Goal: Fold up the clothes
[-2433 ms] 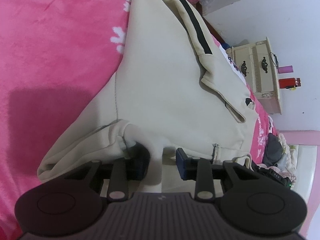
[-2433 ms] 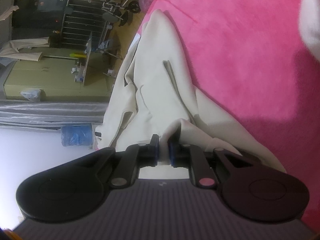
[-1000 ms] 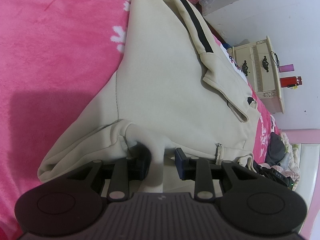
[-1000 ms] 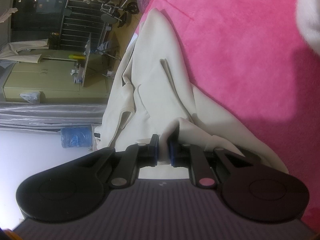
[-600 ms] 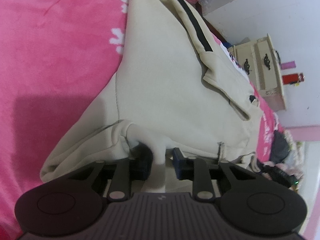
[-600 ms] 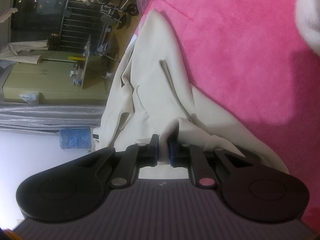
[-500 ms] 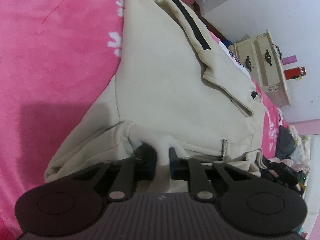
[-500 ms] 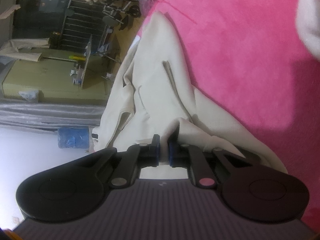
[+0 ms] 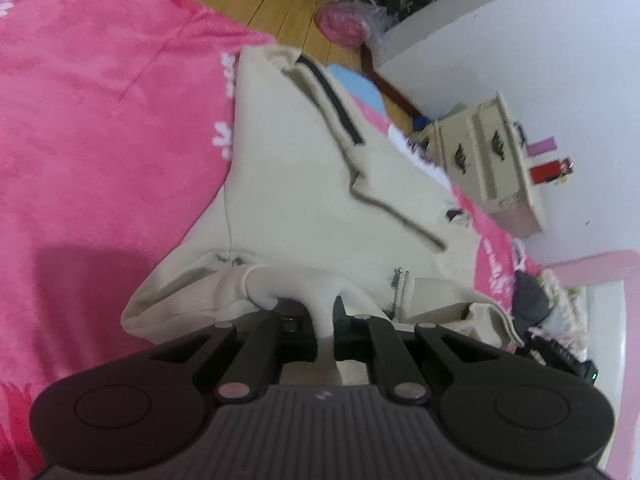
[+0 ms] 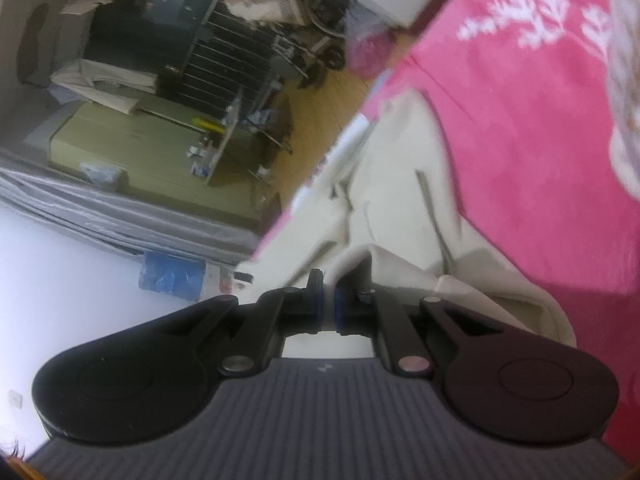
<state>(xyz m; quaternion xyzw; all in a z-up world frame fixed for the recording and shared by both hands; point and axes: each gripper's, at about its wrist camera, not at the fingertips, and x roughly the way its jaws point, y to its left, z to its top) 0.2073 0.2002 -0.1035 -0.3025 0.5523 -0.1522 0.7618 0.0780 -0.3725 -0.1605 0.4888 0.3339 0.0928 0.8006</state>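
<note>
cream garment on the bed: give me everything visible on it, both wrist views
The cream garment looks like soft fleece, with a black stripe along one band, a slit opening, and a metal zipper end. It lies rumpled on the pink blanket, its near edge pulled up off it. The left gripper and right gripper each pinch a fold of that edge, jaws shut on fabric.

The left gripper (image 9: 323, 312) pinches a fold of the cream garment (image 9: 304, 200), its jaws closed tight on the cloth. The garment, with a black stripe (image 9: 334, 106), lies on the pink blanket (image 9: 100, 120). Beyond the garment stands a cream dresser (image 9: 488, 160).
</note>
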